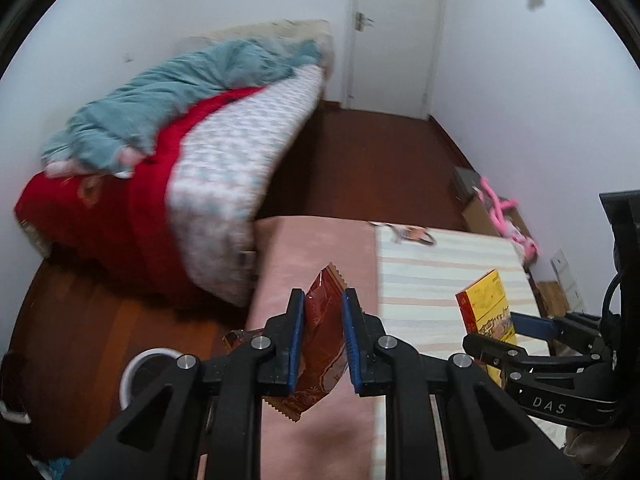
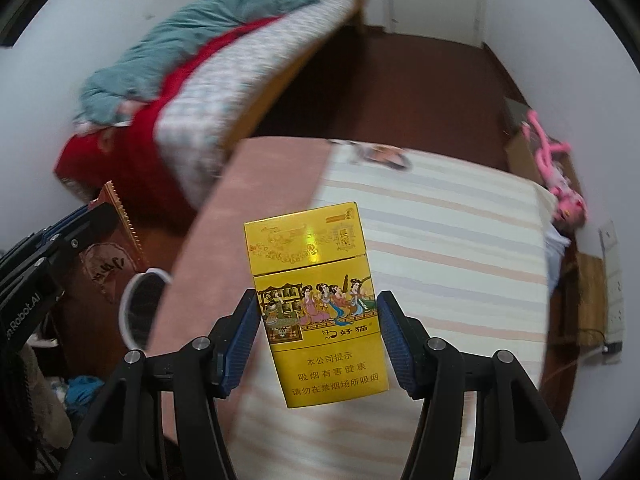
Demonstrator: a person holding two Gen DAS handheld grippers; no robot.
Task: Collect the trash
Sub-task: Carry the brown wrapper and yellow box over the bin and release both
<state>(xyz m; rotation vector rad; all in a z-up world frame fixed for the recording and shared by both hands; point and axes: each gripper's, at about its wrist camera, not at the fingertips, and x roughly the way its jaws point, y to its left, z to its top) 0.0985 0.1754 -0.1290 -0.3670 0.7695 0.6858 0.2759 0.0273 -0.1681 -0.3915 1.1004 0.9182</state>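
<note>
The left gripper (image 1: 323, 340) is closed on a dark red snack wrapper (image 1: 320, 344), which hangs crumpled between its blue pads in the lower centre of the left wrist view. The right gripper (image 2: 318, 344) clamps a yellow cigarette box (image 2: 316, 308), upright, in the middle of the right wrist view.

Under both lies a surface with a pink cover (image 1: 320, 248) and a striped cloth (image 1: 440, 280) beside it. At the far edge of the striped cloth lies a small flat thing (image 1: 412, 234), too blurred to name.

At the lower left, beside the pink cover, stands a white-rimmed bin (image 2: 140, 308) on the wooden floor (image 1: 380, 152). The upper left shows a bed (image 1: 224, 184) with a red blanket and a grey-blue quilt (image 1: 180, 96). At the right, near the wall, a pink toy (image 2: 556, 168) lies by a cardboard box. A white door (image 1: 396, 32) is at the top.
</note>
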